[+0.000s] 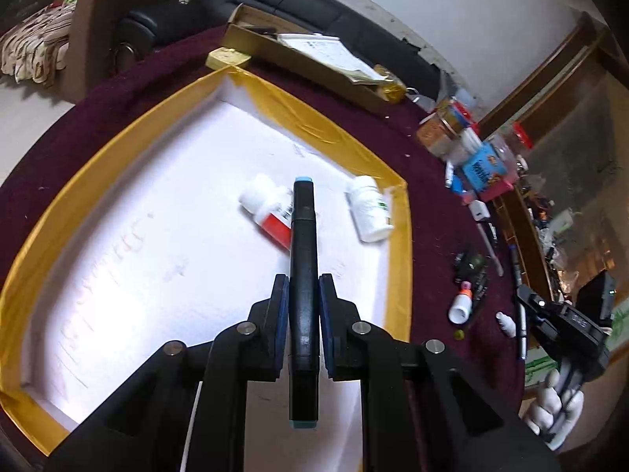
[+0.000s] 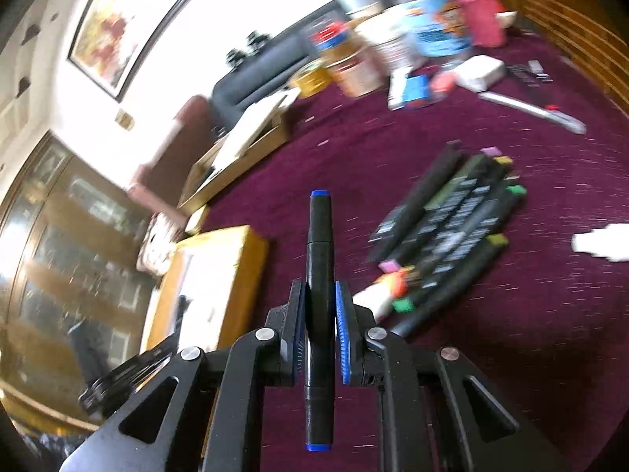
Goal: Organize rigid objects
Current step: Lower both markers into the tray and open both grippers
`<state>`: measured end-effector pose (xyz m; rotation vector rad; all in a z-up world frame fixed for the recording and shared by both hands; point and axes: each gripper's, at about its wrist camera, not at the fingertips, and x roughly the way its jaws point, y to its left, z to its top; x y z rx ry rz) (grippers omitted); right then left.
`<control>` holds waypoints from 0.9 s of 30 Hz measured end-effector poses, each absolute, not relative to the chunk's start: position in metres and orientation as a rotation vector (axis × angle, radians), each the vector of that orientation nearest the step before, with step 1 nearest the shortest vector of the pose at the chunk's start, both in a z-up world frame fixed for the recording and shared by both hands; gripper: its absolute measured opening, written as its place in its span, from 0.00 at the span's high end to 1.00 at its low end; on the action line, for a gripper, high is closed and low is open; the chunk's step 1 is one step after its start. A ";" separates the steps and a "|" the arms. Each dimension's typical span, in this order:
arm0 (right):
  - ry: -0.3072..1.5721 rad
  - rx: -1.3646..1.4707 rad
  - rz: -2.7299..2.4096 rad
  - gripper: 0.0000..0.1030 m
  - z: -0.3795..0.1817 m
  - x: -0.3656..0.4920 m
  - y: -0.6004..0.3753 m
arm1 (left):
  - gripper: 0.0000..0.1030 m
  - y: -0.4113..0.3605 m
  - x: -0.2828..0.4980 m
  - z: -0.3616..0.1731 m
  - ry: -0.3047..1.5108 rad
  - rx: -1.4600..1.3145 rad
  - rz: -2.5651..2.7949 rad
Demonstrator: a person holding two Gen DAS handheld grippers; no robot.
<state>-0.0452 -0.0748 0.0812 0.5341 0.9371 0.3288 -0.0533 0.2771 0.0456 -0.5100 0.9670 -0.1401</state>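
Hovering over the white foam tray with yellow taped rim (image 1: pixel 401 236), my left gripper (image 1: pixel 302 295) has its jaws clenched on a black teal-capped marker (image 1: pixel 302 244), long axis pointing straight ahead; my right gripper (image 2: pixel 320 306) grips a black blue-capped marker (image 2: pixel 319 259), further off over the maroon bench (image 2: pixel 511 334).

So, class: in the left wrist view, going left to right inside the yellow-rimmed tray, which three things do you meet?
Red-labelled bottle → marker held in the left gripper → green-labelled bottle.
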 end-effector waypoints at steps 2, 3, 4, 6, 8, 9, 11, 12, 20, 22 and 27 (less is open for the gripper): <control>0.954 0.519 0.375 0.87 0.082 -0.042 -0.052 | 0.88 0.280 -0.048 0.043 0.985 -0.500 -0.127; 0.959 0.510 0.390 0.87 0.083 -0.041 -0.043 | 0.88 0.282 -0.044 0.040 0.997 -0.501 -0.125; 0.964 0.497 0.405 0.87 0.084 -0.040 -0.032 | 0.88 0.285 -0.039 0.037 1.009 -0.509 -0.123; 0.975 0.468 0.432 0.87 0.085 -0.035 -0.010 | 0.88 0.291 -0.023 0.029 1.037 -0.539 -0.118; 0.992 0.441 0.463 0.87 0.085 -0.029 0.016 | 0.88 0.294 -0.011 0.024 1.047 -0.553 -0.114; 0.998 0.428 0.470 0.87 0.085 -0.025 0.024 | 0.88 0.295 -0.002 0.022 1.056 -0.561 -0.114; 1.016 0.393 0.489 0.87 0.085 -0.016 0.050 | 0.88 0.299 0.013 0.018 1.072 -0.572 -0.109; 1.026 0.379 0.496 0.87 0.084 -0.011 0.060 | 0.88 0.302 0.021 0.016 1.078 -0.569 -0.095; 1.106 0.238 0.489 0.87 0.065 0.021 0.135 | 0.88 0.324 0.027 0.021 1.025 -0.647 -0.152; 1.128 0.219 0.461 0.87 0.056 0.028 0.143 | 0.88 0.327 0.017 0.025 1.010 -0.650 -0.189; 1.164 0.215 0.407 0.87 0.038 0.043 0.157 | 0.87 0.332 0.000 0.046 0.950 -0.623 -0.238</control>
